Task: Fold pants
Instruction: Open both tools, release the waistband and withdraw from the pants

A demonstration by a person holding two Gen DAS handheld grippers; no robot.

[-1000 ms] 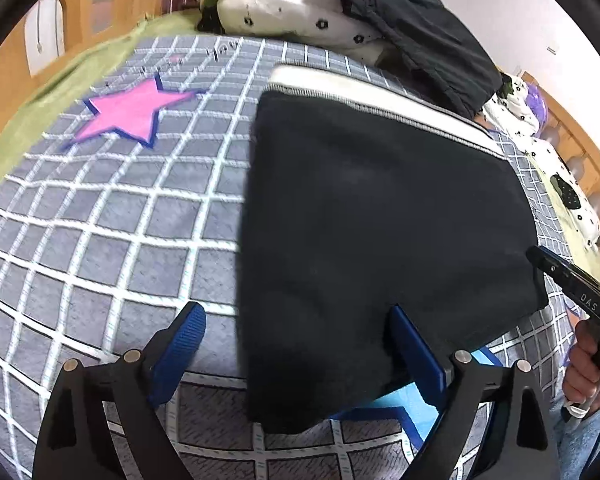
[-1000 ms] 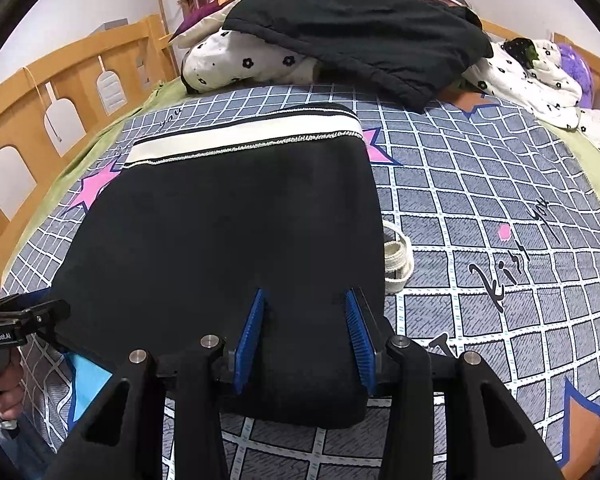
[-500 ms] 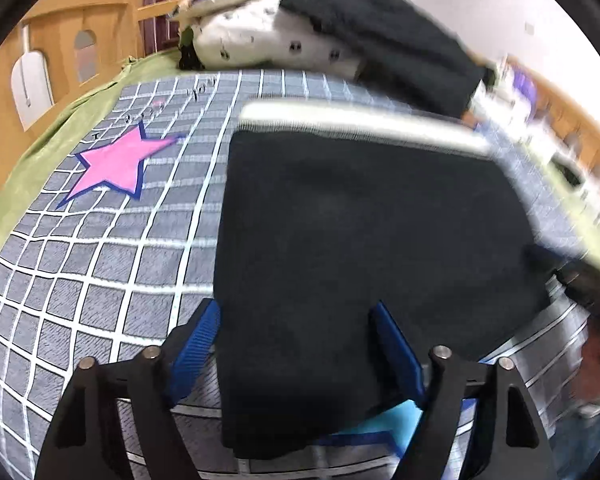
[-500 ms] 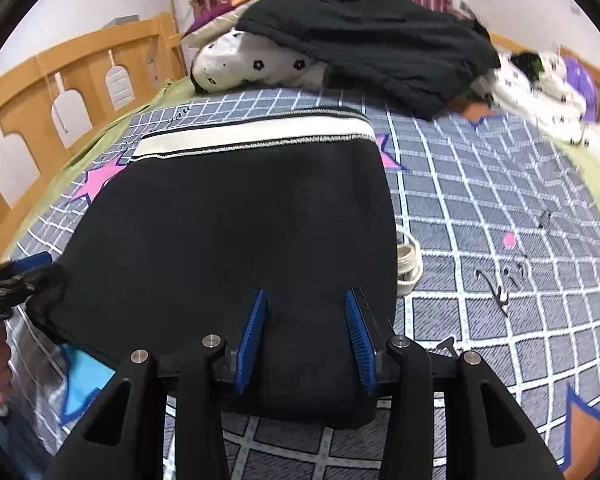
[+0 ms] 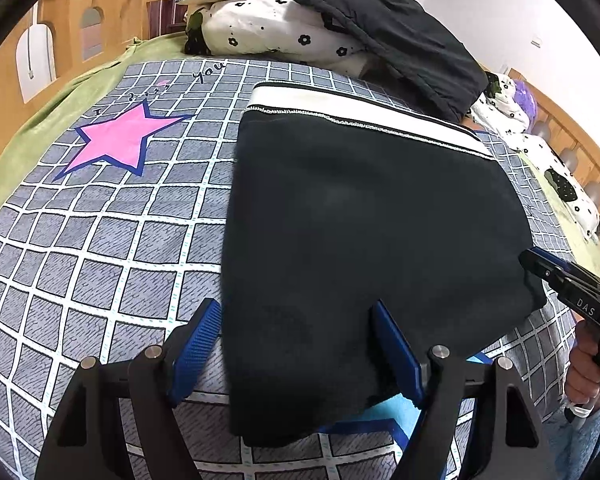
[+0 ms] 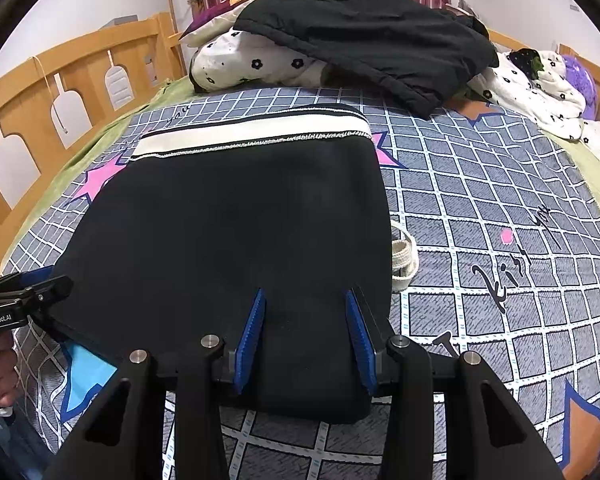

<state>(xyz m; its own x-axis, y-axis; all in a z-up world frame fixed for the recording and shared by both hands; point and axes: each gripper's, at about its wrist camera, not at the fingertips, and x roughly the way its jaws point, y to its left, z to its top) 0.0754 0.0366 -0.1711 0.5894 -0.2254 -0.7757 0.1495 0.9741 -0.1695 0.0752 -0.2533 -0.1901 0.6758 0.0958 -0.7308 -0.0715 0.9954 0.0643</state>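
- The black pants [image 5: 364, 240] lie flat on the bed, folded into a broad, roughly rectangular bundle of smooth dark fabric with hardly a wrinkle.
- Their cream-white waistband [image 6: 256, 134], edged with thin black lines and a speckled trim, sits at the far end, toward the pillows.
- The near edge [image 6: 300, 408] is a rounded fold, thick with stacked layers.
- A loop of cream drawstring [image 6: 404, 256] pokes out from under the right side and rests on the checked cover.
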